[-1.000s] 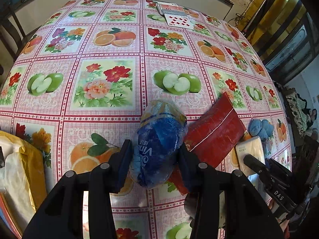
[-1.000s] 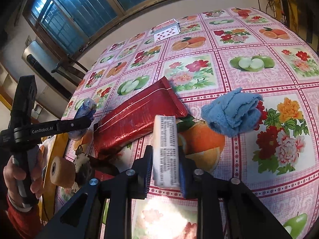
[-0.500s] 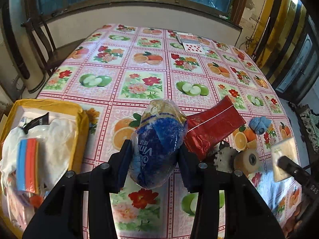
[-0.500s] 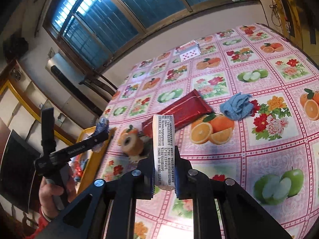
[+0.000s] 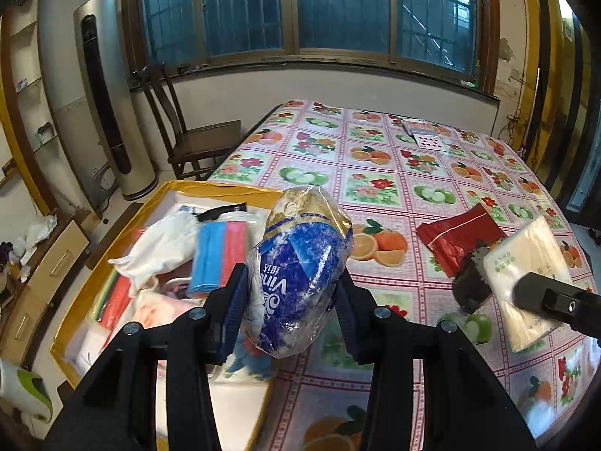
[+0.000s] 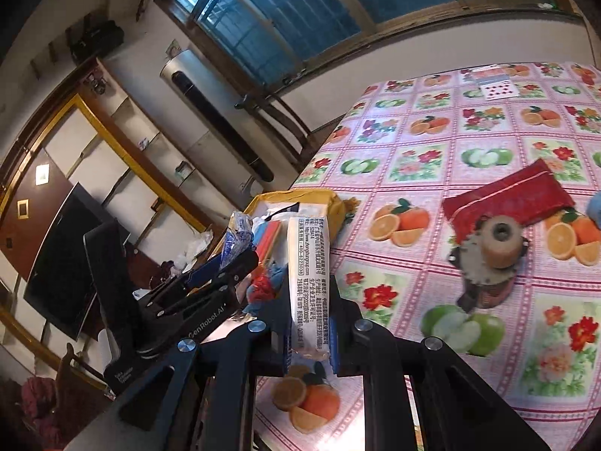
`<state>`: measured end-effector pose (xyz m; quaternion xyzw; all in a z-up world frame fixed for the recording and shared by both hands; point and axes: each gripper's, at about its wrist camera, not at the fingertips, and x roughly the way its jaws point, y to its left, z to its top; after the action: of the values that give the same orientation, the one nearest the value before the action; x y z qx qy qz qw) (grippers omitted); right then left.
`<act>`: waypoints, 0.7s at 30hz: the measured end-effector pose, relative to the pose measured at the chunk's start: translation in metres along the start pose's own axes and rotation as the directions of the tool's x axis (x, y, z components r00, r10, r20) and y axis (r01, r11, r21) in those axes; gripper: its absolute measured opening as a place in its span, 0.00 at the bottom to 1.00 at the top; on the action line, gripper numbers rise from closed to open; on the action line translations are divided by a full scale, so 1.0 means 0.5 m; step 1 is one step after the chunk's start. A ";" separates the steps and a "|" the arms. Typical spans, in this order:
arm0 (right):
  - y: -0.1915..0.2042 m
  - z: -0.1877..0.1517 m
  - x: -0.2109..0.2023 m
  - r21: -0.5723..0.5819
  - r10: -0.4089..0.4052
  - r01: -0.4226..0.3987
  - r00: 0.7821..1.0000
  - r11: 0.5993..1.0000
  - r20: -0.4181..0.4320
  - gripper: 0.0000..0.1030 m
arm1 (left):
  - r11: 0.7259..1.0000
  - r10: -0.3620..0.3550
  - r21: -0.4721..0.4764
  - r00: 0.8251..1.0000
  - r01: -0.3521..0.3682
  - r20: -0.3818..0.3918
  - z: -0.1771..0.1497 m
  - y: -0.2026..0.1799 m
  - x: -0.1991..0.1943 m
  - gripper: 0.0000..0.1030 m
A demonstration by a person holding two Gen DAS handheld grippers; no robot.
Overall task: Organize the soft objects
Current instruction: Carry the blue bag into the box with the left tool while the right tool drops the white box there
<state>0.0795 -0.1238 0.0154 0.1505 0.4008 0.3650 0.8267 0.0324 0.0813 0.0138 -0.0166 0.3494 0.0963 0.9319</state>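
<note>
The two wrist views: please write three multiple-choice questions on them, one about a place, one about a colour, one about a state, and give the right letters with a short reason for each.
1. Where does the red pouch lie?
A. on the tablecloth
B. inside the yellow box
C. on the chair

2. What colour is most of the wrapper of the tissue pack in the left gripper?
A. green
B. blue
C. black

3. What is the state of the right gripper?
A. open and empty
B. shut on the white tissue pack
C. shut on the blue cloth

Answers:
1 A: the pouch rests flat on the tablecloth, apart from the yellow box.
2 B: its plastic is mainly blue with a gold top.
3 B: both fingers press the sides of the white tissue pack.
</note>
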 end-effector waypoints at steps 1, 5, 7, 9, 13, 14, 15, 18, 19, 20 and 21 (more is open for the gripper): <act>0.017 0.003 0.021 -0.012 0.005 -0.006 1.000 1.000 -0.012 0.14 | 1.000 0.010 -0.006 1.000 -0.010 0.003 -0.004 0.014 -0.002 0.41; 0.079 0.016 0.101 -0.061 0.011 -0.015 0.998 0.998 -0.058 0.14 | 0.997 0.056 -0.044 0.998 -0.055 0.015 -0.015 0.073 -0.005 0.41; 0.103 0.025 0.138 -0.079 0.006 -0.012 0.997 0.997 -0.077 0.14 | 0.995 0.075 -0.063 0.997 -0.074 0.011 -0.019 0.100 -0.001 0.41; 0.121 0.034 0.176 -0.089 -0.004 -0.005 0.995 0.996 -0.097 0.14 | 0.993 0.085 -0.085 0.996 -0.084 0.006 -0.024 0.123 0.007 0.42; 0.145 0.042 0.237 -0.092 -0.013 0.002 0.992 0.996 -0.124 0.14 | 0.987 0.109 -0.116 0.994 -0.109 -0.011 -0.037 0.162 0.025 0.42; 0.151 0.042 0.248 -0.092 -0.016 0.004 0.992 0.996 -0.127 0.14 | 0.986 0.108 -0.127 0.994 -0.110 -0.020 -0.038 0.171 0.032 0.42; 0.156 0.044 0.261 -0.093 -0.017 0.005 0.991 0.996 -0.129 0.14 | 0.984 0.109 -0.142 0.994 -0.112 -0.027 -0.040 0.182 0.037 0.42; 0.168 0.058 0.304 -0.081 0.003 -0.014 0.990 0.997 -0.143 0.14 | 0.974 0.134 -0.176 0.990 -0.140 -0.048 -0.047 0.213 0.051 0.42; 0.172 0.060 0.316 -0.072 0.014 -0.025 0.989 0.997 -0.150 0.14 | 0.970 0.139 -0.191 0.989 -0.148 -0.058 -0.048 0.223 0.059 0.42; 0.176 0.063 0.331 -0.061 0.030 -0.039 0.987 0.997 -0.157 0.15 | 0.968 0.143 -0.200 0.987 -0.154 -0.068 -0.053 0.232 0.064 0.42; 0.181 0.064 0.349 -0.054 0.041 -0.051 0.985 0.997 -0.169 0.15 | 0.965 0.145 -0.207 0.986 -0.159 -0.079 -0.055 0.238 0.072 0.42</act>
<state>0.1325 0.0660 -0.0119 0.1045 0.4545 0.4067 0.7856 0.0183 0.2014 -0.0262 -0.0922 0.3665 0.2037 0.9032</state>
